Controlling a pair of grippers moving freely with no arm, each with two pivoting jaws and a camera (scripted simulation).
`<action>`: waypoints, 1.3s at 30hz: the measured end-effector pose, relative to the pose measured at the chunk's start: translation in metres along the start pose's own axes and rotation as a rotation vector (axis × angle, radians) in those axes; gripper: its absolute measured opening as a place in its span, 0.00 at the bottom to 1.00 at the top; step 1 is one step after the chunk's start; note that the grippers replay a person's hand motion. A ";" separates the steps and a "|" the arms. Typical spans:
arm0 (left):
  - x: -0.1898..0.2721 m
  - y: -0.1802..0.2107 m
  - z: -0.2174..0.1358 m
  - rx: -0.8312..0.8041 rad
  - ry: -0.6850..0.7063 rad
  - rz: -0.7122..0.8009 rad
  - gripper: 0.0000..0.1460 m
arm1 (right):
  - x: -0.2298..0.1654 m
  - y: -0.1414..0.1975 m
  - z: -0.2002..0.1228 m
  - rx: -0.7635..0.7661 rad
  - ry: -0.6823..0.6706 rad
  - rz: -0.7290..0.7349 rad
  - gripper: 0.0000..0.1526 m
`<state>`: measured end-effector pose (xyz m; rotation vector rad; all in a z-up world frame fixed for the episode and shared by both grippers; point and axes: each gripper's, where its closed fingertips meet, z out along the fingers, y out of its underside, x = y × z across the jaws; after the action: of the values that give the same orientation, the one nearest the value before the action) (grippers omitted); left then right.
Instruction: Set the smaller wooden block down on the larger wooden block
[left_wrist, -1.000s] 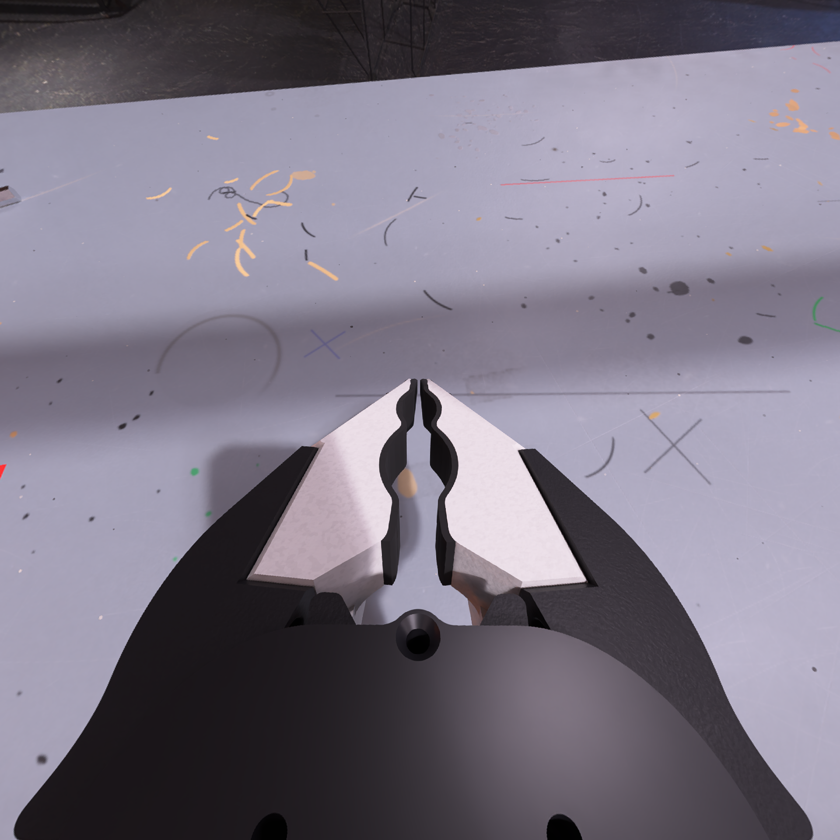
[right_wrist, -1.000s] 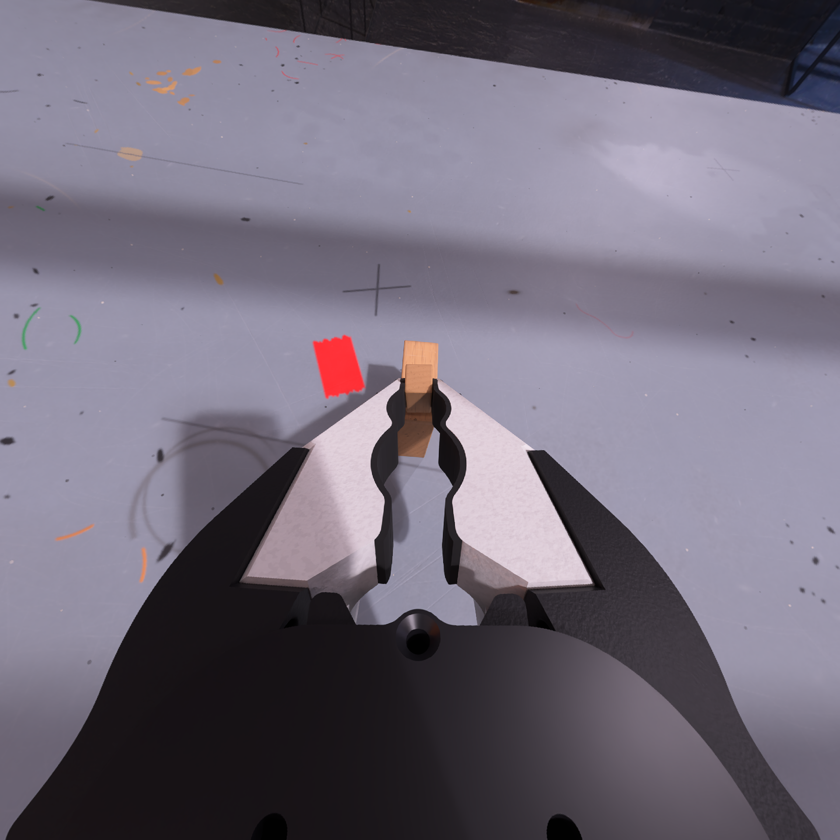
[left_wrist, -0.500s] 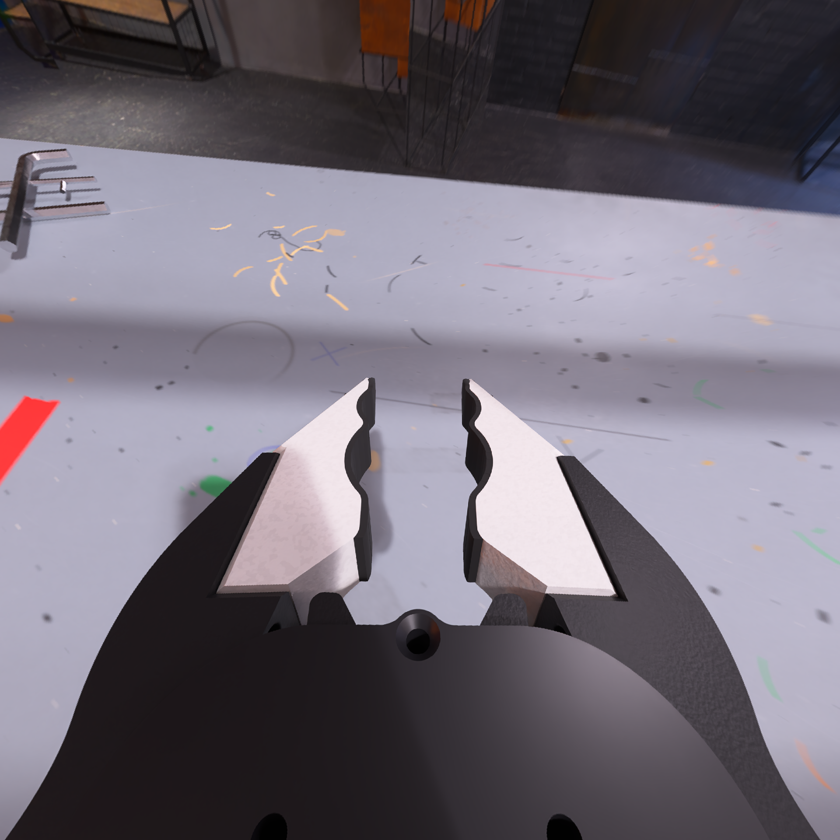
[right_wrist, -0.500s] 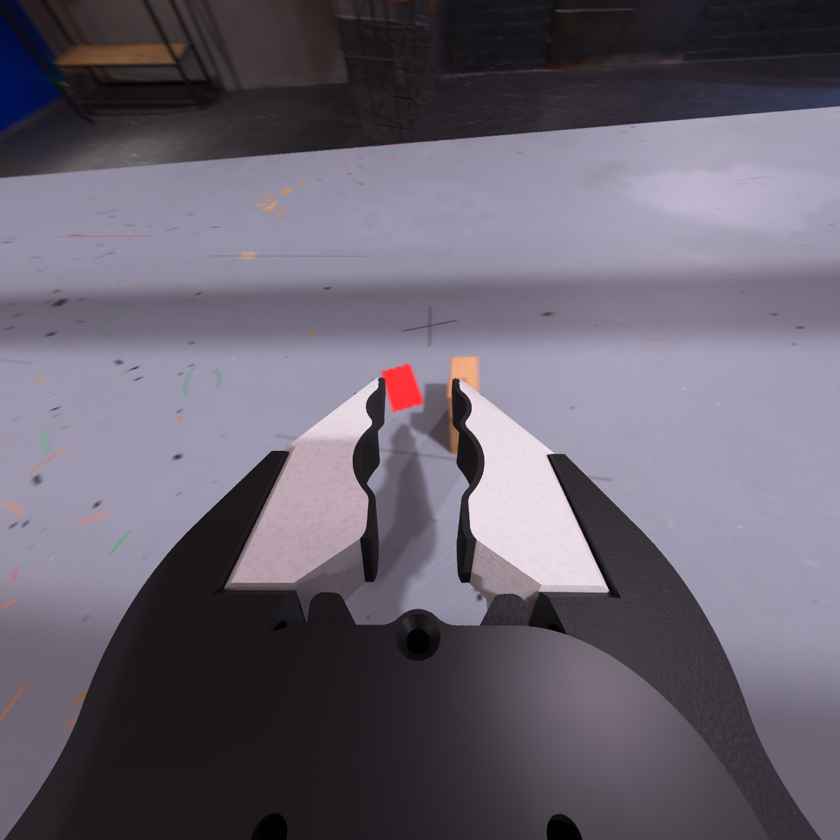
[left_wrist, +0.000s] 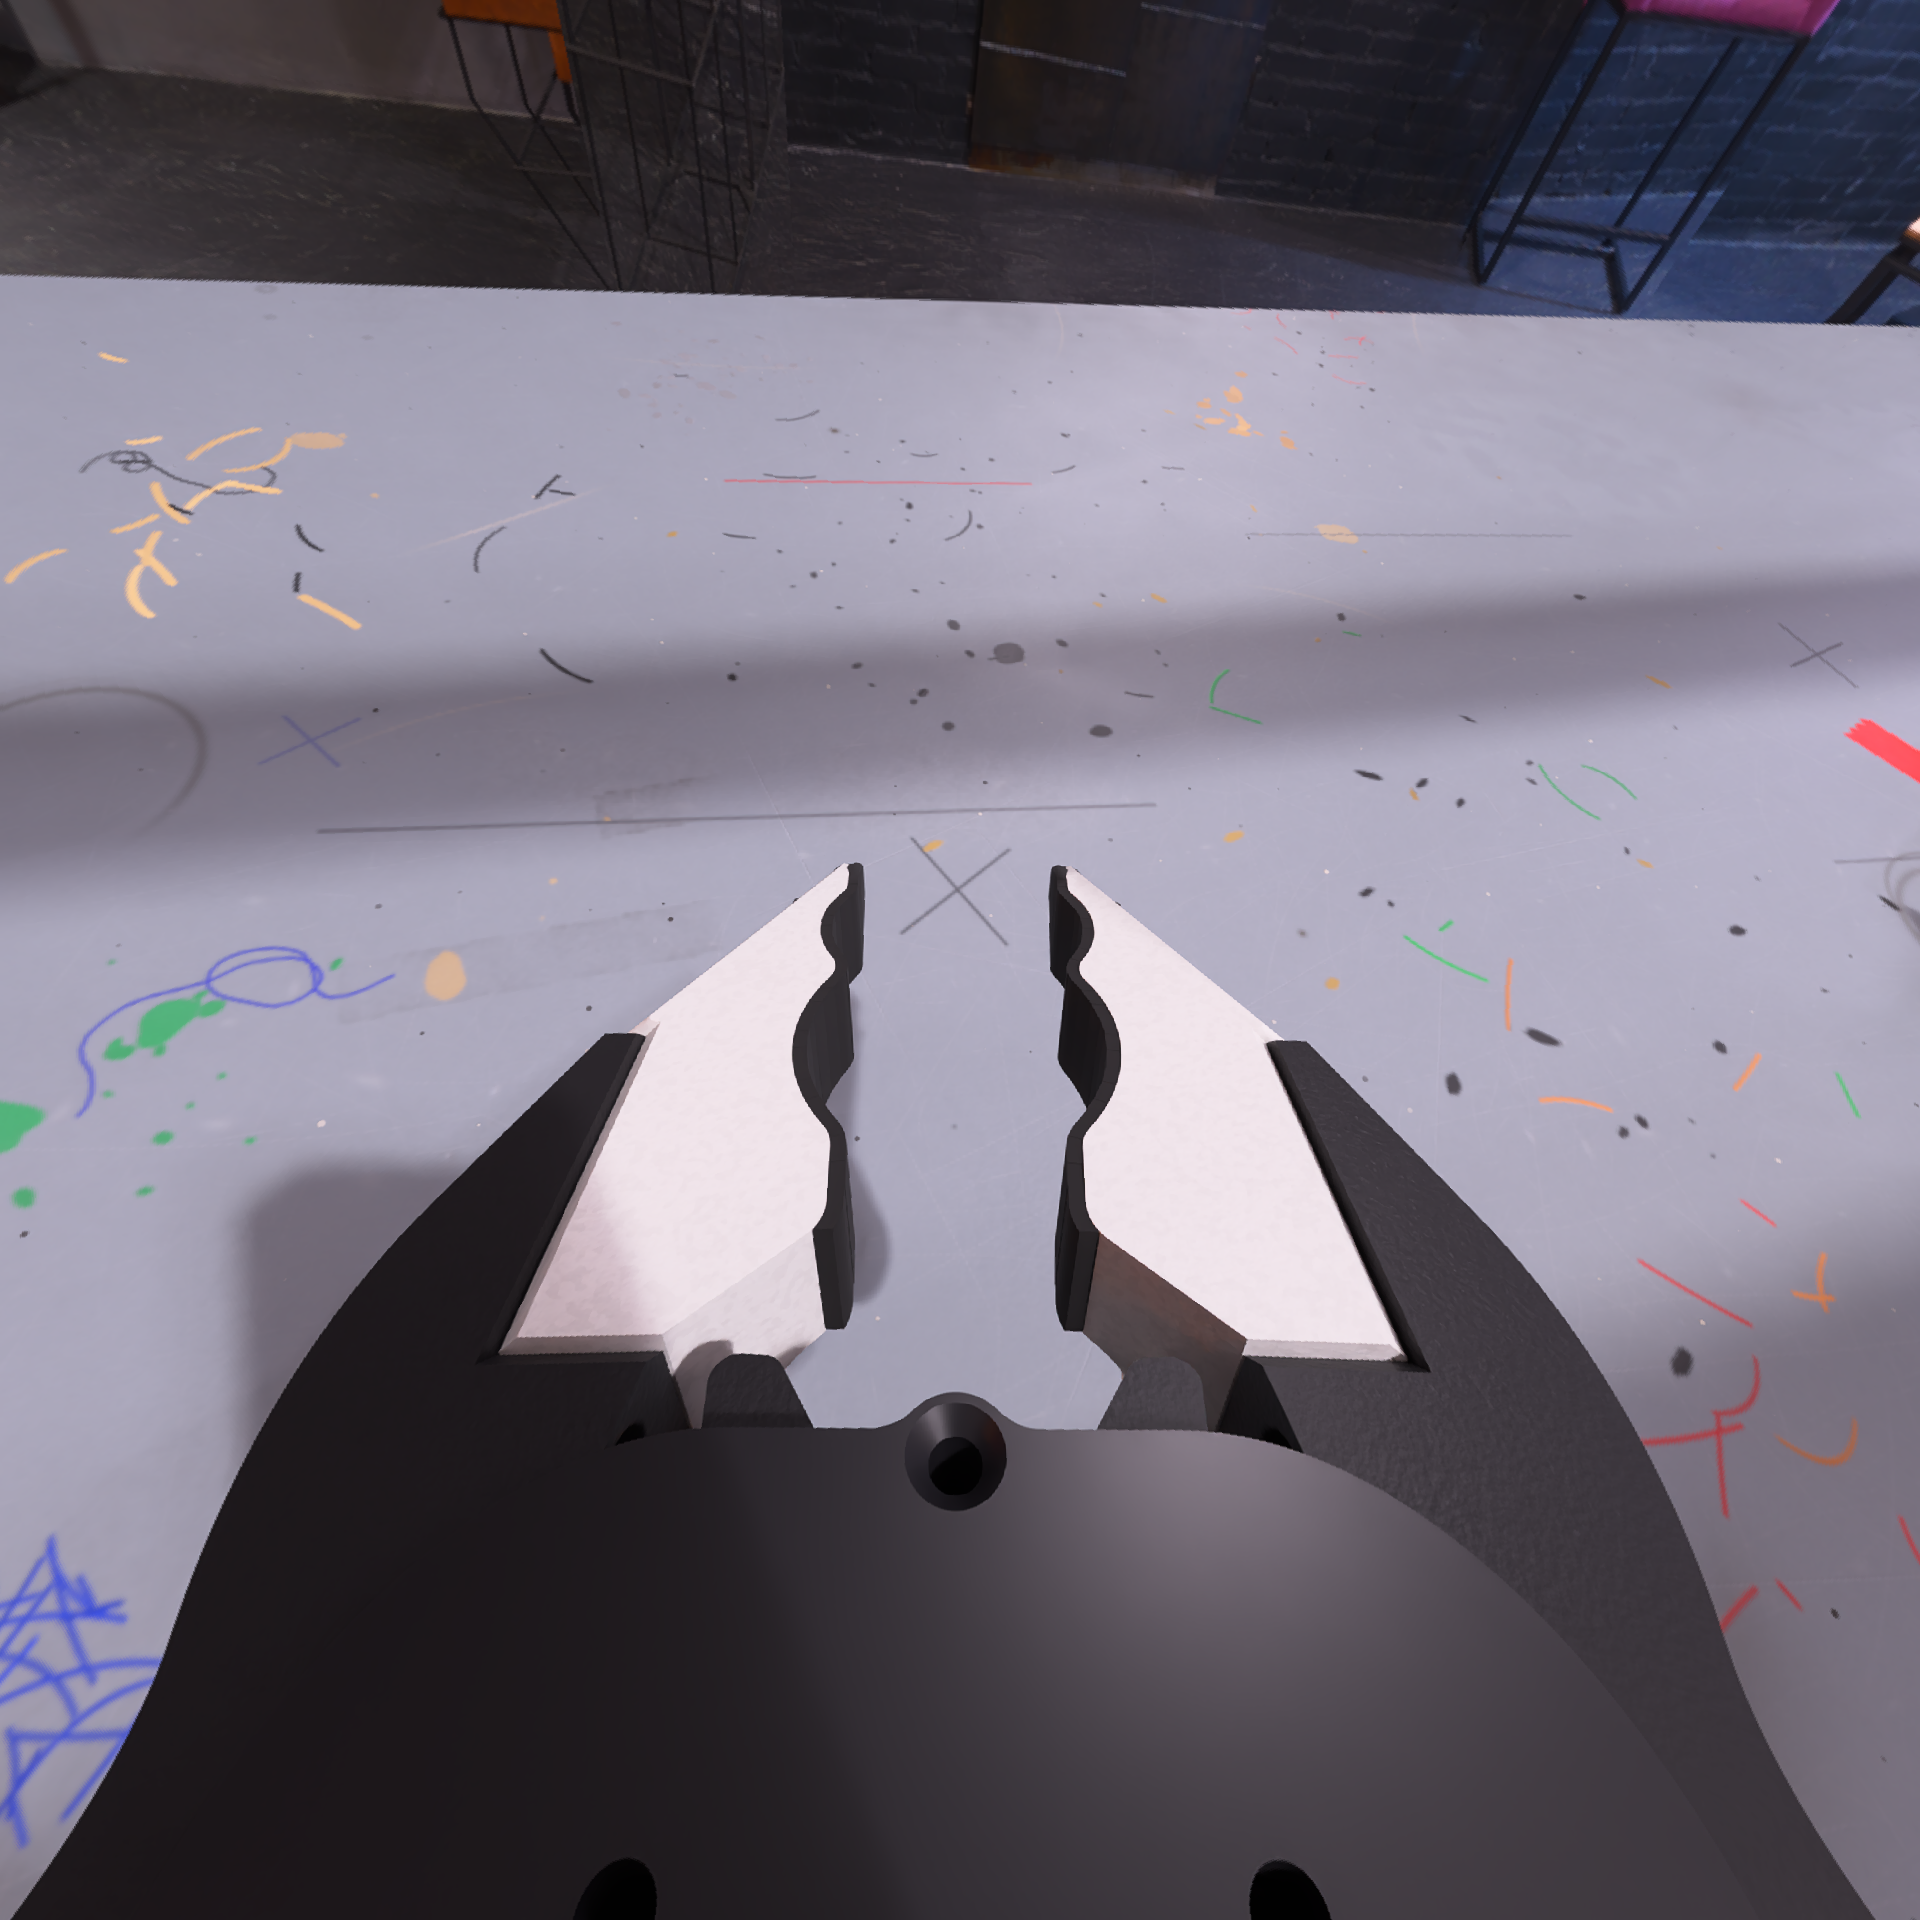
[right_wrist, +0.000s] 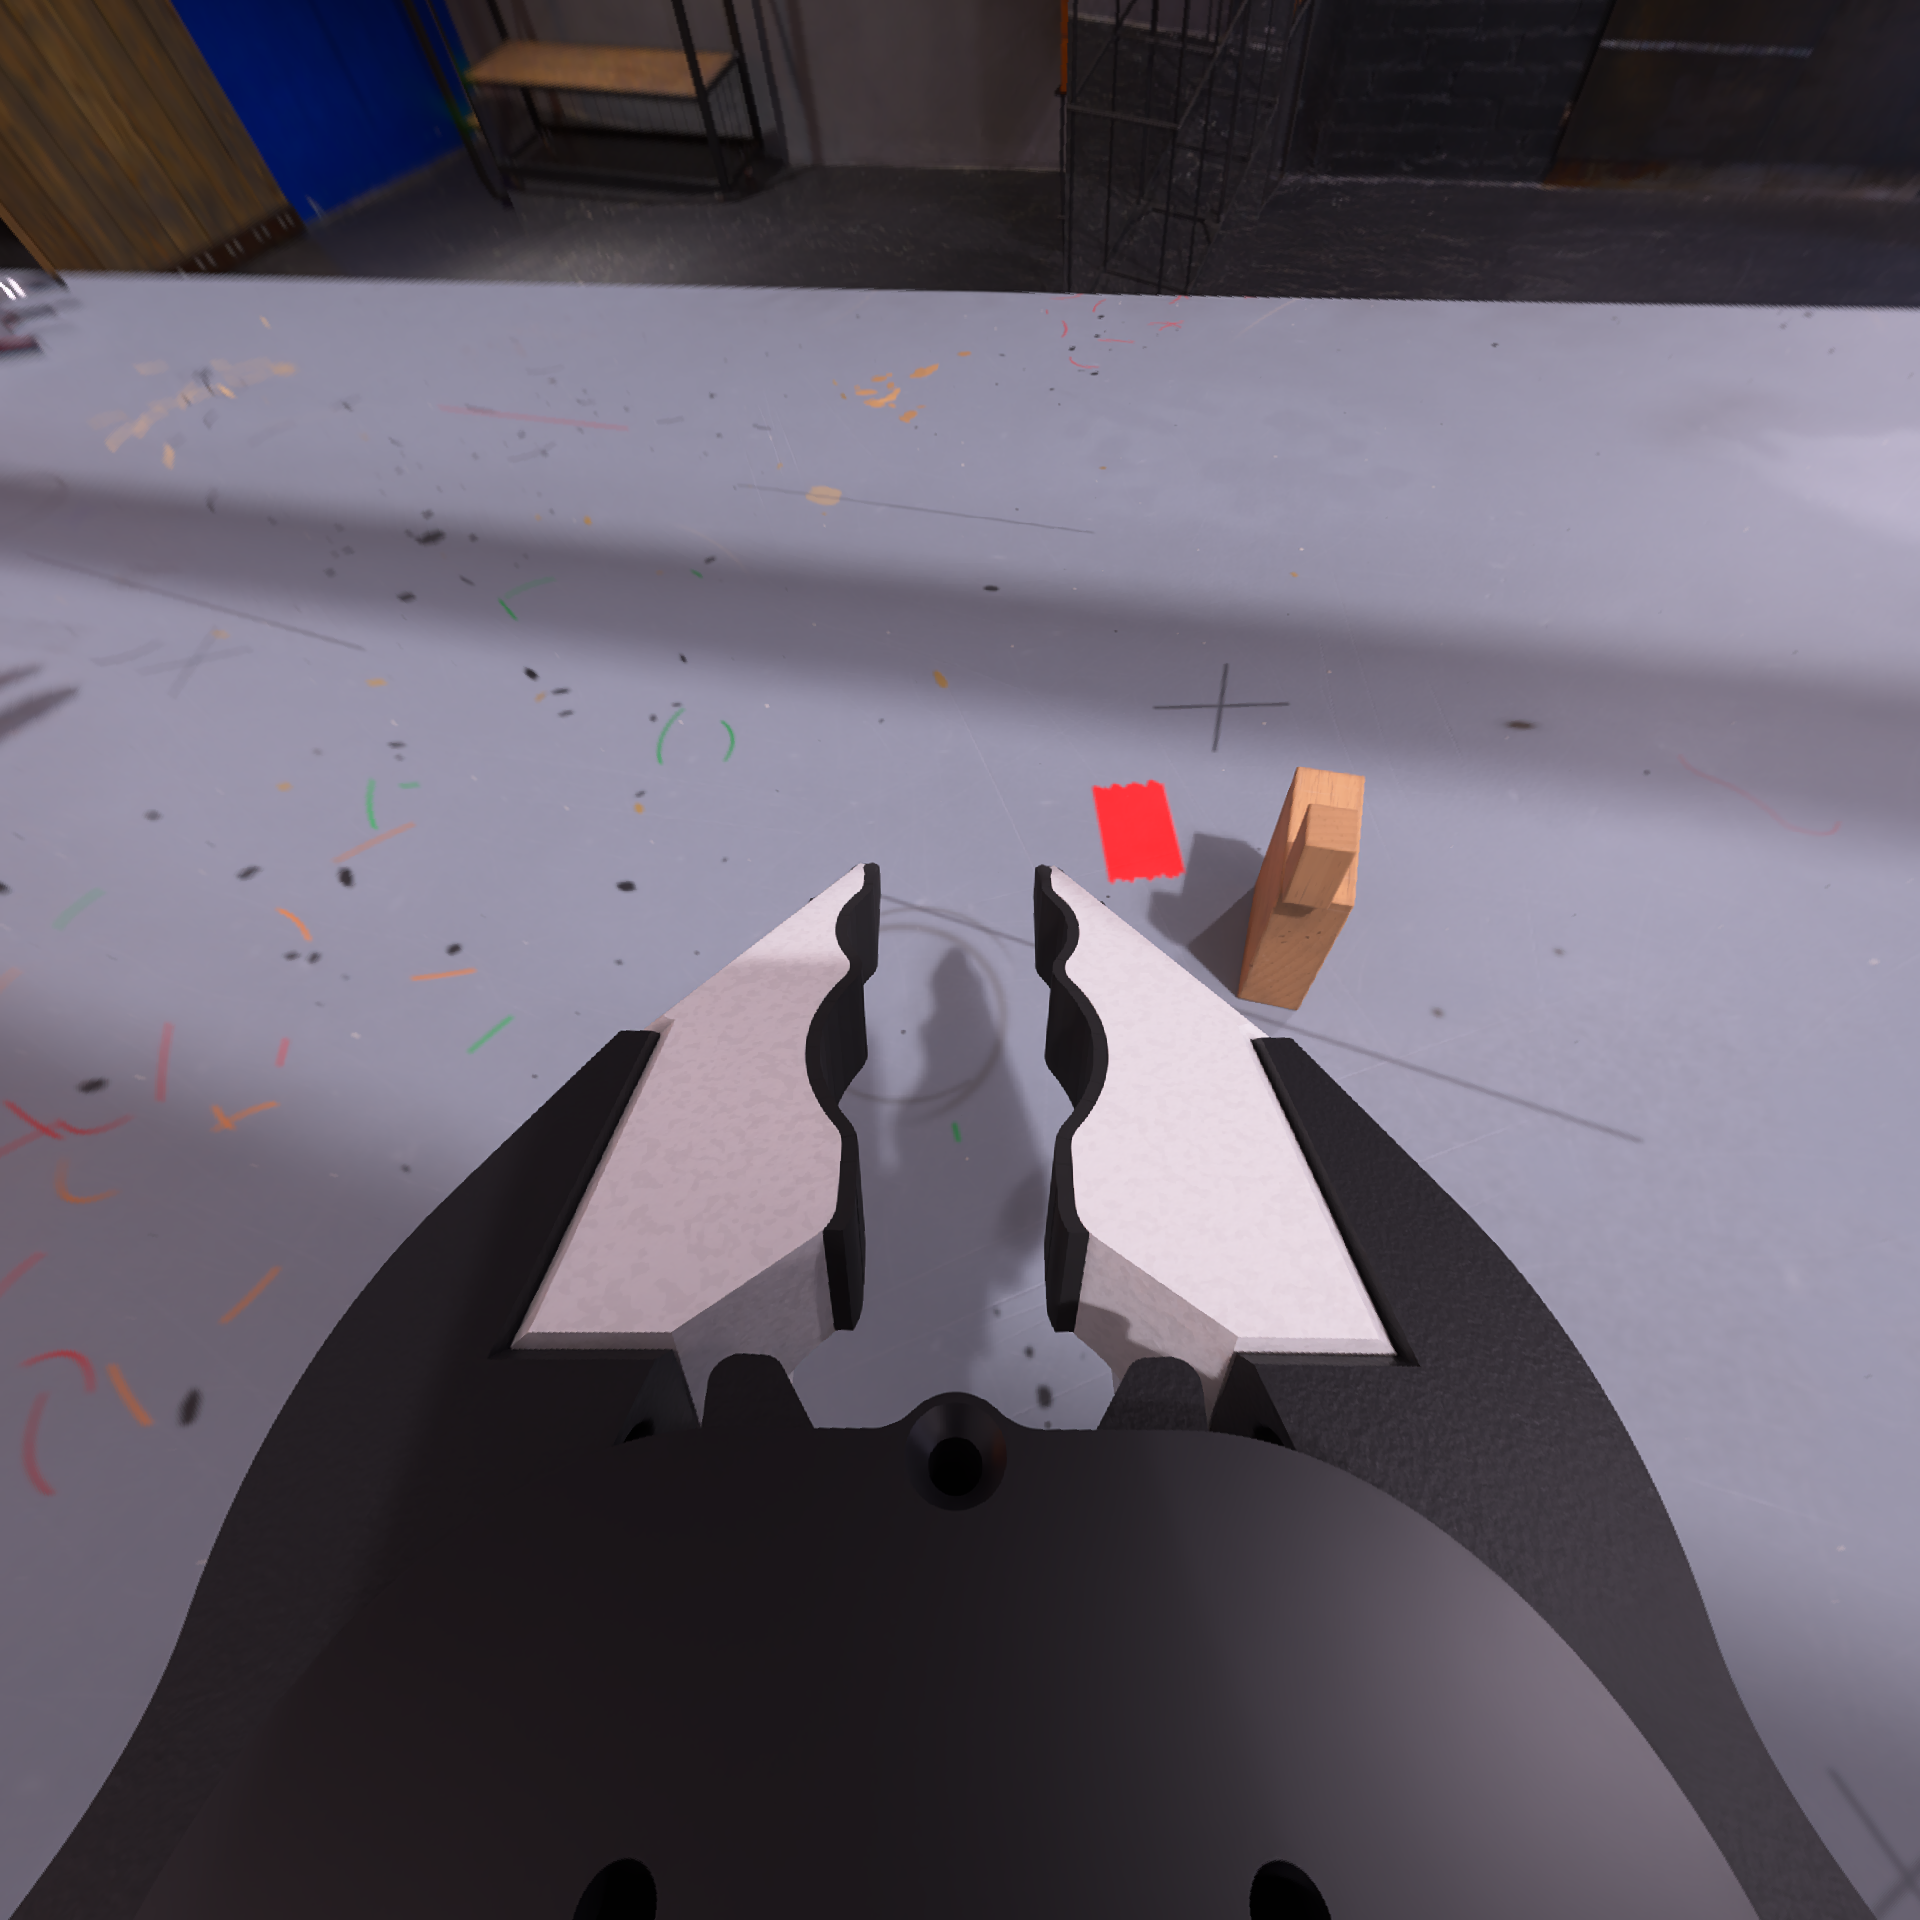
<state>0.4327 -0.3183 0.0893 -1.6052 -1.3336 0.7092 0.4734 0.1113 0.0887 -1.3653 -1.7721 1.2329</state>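
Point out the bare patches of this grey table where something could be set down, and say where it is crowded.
Most of the paint-flecked grey table is bare. Free patches: left of the flat red tape rectangle, ahead of the open right gripper, and all around the open left gripper. It is crowded only at the larger tan wooden block carrying the smaller tan wooden block, right of the tape.

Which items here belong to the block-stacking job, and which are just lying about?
Job:
- small block, resting on the large block
- right gripper, open, empty
- left gripper, open, empty

Lying about:
- red tape patch on the table
- shelf, wire rack behind the table
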 end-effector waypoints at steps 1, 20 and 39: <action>0.000 0.001 0.001 -0.005 0.002 0.001 0.24 | 0.000 0.001 0.002 -0.008 0.009 -0.027 0.19; 0.006 0.000 0.003 -0.007 0.050 -0.005 0.31 | -0.007 0.011 0.005 -0.058 -0.038 0.010 0.19; 0.028 0.006 0.003 -0.042 0.181 -0.087 0.45 | -0.014 0.015 0.003 -0.076 -0.064 0.007 0.19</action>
<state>0.4404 -0.2904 0.0858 -1.5937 -1.2846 0.4749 0.4813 0.0973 0.0748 -1.3900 -1.8772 1.2373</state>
